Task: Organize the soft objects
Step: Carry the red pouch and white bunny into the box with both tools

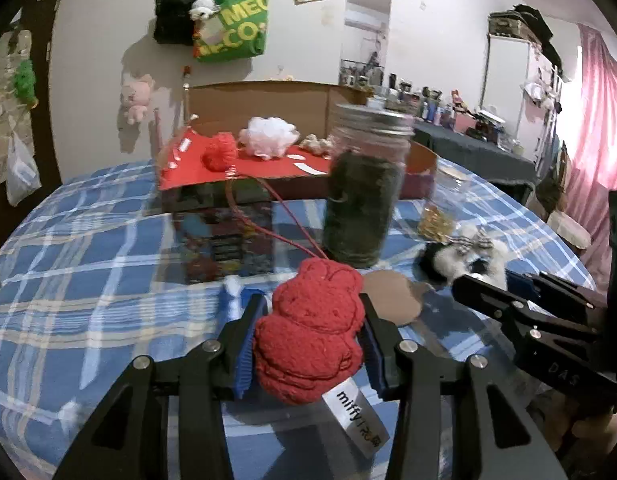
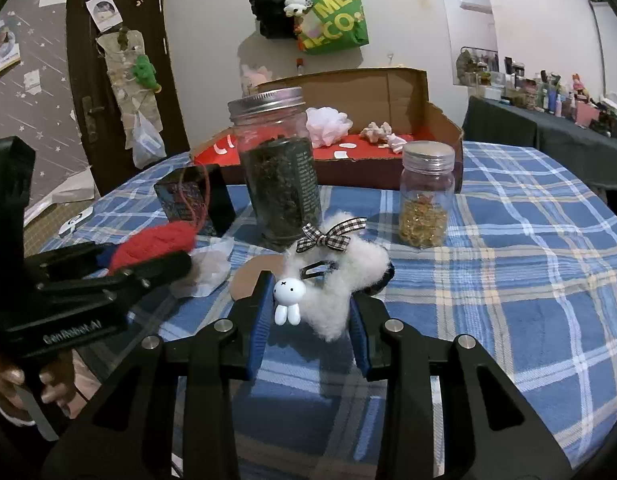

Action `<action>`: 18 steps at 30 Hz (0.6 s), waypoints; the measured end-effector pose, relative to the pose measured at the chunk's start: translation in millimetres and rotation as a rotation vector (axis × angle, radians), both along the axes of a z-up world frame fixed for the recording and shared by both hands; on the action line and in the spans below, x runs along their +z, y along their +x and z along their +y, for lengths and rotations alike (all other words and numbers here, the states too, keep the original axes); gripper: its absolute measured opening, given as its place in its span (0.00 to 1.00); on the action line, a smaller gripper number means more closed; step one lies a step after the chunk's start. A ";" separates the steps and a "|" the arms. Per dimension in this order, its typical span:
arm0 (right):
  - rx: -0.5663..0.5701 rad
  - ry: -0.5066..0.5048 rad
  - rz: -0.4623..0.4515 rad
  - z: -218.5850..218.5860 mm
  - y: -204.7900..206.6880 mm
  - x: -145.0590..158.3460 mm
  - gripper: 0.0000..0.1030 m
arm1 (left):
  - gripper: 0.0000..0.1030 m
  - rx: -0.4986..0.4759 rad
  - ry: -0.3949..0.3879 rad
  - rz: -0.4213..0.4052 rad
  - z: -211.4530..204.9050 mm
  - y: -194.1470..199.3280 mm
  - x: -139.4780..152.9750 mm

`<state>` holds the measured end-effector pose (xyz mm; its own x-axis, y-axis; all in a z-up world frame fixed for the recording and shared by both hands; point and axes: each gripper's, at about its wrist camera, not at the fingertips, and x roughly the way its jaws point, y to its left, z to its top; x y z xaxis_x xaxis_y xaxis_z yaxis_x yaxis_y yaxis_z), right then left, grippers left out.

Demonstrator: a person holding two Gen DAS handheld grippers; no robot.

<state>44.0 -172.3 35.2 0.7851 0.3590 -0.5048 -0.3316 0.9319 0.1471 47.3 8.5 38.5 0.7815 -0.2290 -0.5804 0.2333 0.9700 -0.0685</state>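
Observation:
My left gripper (image 1: pixel 308 344) is shut on a red knitted toy (image 1: pixel 308 332) with a white "miffy" tag, held just above the blue plaid tablecloth (image 1: pixel 88 300); its red cord runs back to a red yarn ball (image 1: pixel 220 152) in the box. My right gripper (image 2: pixel 308 312) is shut on a white fluffy toy (image 2: pixel 344 276) with a checked bow and a small white rabbit charm (image 2: pixel 288 298). That toy also shows in the left wrist view (image 1: pixel 464 256). The red toy shows in the right wrist view (image 2: pixel 152 244). An open cardboard box (image 2: pixel 388 92) with a red floor stands behind.
A tall jar of dark leaves (image 2: pixel 280 168) and a small jar of gold bits (image 2: pixel 426 196) stand before the box. A dark carton (image 2: pixel 196 200) stands at left. A pink pouf (image 2: pixel 328 124) and small pale toys (image 2: pixel 382 134) lie in the box. A brown disc (image 1: pixel 388 296) lies on the cloth.

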 end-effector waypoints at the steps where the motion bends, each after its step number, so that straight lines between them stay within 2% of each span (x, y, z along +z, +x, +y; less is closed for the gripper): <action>1: 0.002 0.001 0.003 0.1 0.0 0.0 0.32 | 0.46 -0.006 0.001 0.002 -3.1 0.6 -0.9; 18: 0.003 0.038 0.039 -7.8 5.0 -0.4 0.32 | 0.46 0.001 -0.006 0.017 -1.0 3.3 -3.0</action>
<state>49.0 -180.1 34.8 0.7638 0.3806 -0.5213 -0.3275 0.9245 0.1951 50.6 7.4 35.5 0.7716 -0.2320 -0.5923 0.2315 0.9697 -0.0782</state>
